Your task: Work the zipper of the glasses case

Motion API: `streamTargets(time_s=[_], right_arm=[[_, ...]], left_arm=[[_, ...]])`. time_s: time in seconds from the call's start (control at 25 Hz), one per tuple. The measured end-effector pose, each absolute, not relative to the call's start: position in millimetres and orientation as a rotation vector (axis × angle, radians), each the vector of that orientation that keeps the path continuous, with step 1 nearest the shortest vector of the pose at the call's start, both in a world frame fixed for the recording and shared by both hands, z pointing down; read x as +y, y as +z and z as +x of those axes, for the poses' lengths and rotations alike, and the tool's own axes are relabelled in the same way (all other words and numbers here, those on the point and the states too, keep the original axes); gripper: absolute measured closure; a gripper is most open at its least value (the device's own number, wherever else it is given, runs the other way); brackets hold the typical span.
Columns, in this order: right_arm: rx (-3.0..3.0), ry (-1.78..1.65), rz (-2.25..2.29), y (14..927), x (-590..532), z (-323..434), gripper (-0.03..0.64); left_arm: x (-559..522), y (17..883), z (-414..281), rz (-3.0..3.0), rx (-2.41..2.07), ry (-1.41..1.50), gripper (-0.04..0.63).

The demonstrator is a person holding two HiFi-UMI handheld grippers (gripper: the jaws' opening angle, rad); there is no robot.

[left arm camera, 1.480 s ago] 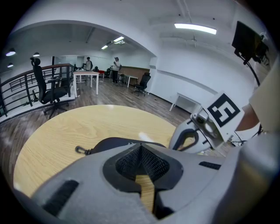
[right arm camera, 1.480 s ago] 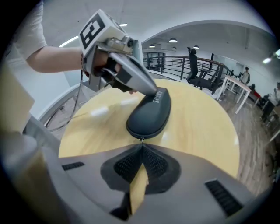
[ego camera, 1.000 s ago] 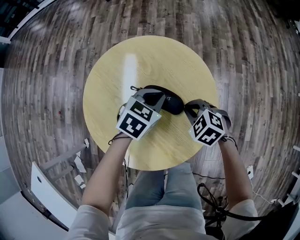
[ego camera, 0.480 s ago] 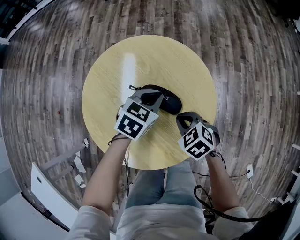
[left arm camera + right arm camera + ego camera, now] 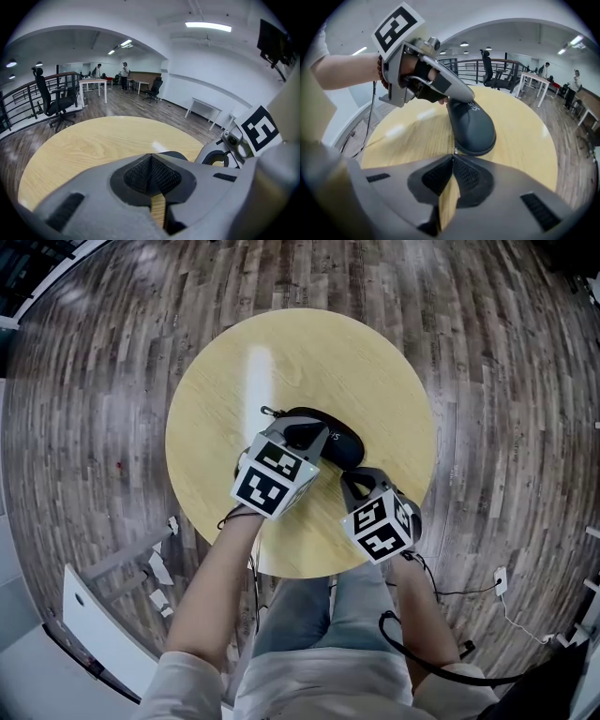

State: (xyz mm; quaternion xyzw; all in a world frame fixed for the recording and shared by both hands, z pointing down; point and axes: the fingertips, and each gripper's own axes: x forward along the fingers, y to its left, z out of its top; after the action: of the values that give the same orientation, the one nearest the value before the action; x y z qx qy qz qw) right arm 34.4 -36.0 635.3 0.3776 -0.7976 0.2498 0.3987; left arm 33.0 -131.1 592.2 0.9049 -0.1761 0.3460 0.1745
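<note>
There is one glasses case [image 5: 339, 448], black and oval, lying near the middle of one round, pale wooden tabletop [image 5: 309, 362]. Two hand-held grippers work at it, each carrying one cube with square markers.

The left hand-held gripper [image 5: 151, 158] has its jaws closed together with nothing between the pads. In the right gripper view its tips rest on top of the case at the far end.

The right hand-held gripper [image 5: 453, 154] sits at the case's near end, also closed to a narrow point. A tiny metal piece, seemingly the zipper pull [image 5: 453, 151], is pinched right at its tips, just beside the case's rim.

The tabletop carries nothing else. It stands on a grey-brown plank floor [image 5: 487, 352], where dark cables [image 5: 422, 624] trail by the person's legs.

The room is a large white office. The left gripper view shows two black office chairs [image 5: 54, 101], two white tables [image 5: 91, 84], a dark railing [image 5: 18, 101] and two people [image 5: 124, 72] standing far off.
</note>
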Motion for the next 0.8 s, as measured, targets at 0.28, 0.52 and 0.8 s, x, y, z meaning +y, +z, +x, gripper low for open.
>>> streamTargets(time_s=[0.28,0.52,0.8], right_arm=[[-1.975,0.679,1.081,630.8,-15.2,64.7,0.615],[-2.193,0.655,1.372,518.7,-6.7,79.5,0.615],[-2.451,0.589,1.46,368.6,-3.1,49.7,0.615]], left_arm=[[-136.4,594.6,27.1,2.564,-0.507,0.896,0.589],[-118.7,508.8,6.4,2.539,-0.705,0.529,0.589],[-22.8,360.0,-56.3,2.564,-1.086,0.266,0.589]])
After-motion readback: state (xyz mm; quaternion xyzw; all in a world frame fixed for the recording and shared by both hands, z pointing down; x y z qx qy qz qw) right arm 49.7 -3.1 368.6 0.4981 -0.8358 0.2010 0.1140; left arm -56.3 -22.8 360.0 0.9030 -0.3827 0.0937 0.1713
